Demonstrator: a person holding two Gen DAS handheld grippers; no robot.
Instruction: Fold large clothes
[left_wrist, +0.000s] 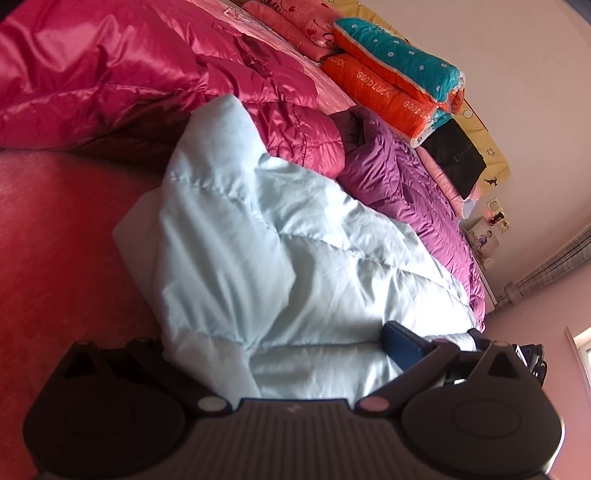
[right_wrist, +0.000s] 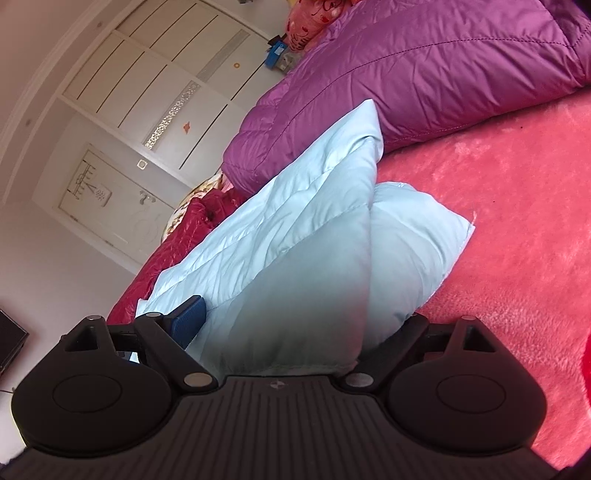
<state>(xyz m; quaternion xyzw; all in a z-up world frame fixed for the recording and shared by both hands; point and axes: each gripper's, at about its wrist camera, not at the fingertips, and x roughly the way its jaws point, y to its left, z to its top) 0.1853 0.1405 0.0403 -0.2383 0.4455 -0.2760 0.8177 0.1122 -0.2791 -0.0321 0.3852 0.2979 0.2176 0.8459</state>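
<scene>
Pale blue garment (left_wrist: 280, 258): a quilted, padded piece of matte, finely creased cloth with stitched seams; it lies bunched on the bed, one fold standing up in a soft peak.
Same garment from the right wrist view (right_wrist: 295, 236): a thick folded wedge with a flatter flap spread beside it on the blanket.
Bed cover (right_wrist: 517, 229): a fuzzy, plush red-pink blanket, its nap visible.
Left tool (left_wrist: 273, 350): jaws spread wide; the blue cloth lies between them, and the one blue ribbed pad (left_wrist: 402, 345) in sight rests against the fabric without squeezing it; the other finger is hidden.
Right tool (right_wrist: 295, 325): arms spread wide around the thick blue fold; one blue textured pad (right_wrist: 190, 325) sits at the fold's side, the other is hidden behind the cloth; whether it is clamping the fold I cannot tell.
Purple jacket (left_wrist: 410, 206): glossy, puffy quilted shell, just beside the blue garment.
Magenta coat (left_wrist: 110, 81): shiny satin-like padded cloth, heaped behind the blue garment.
Folded quilts (left_wrist: 399, 74): an orange layer with white lettering under a teal dotted one, stacked near the wall.
Wardrobe (right_wrist: 155, 96): flat white panelled doors.
</scene>
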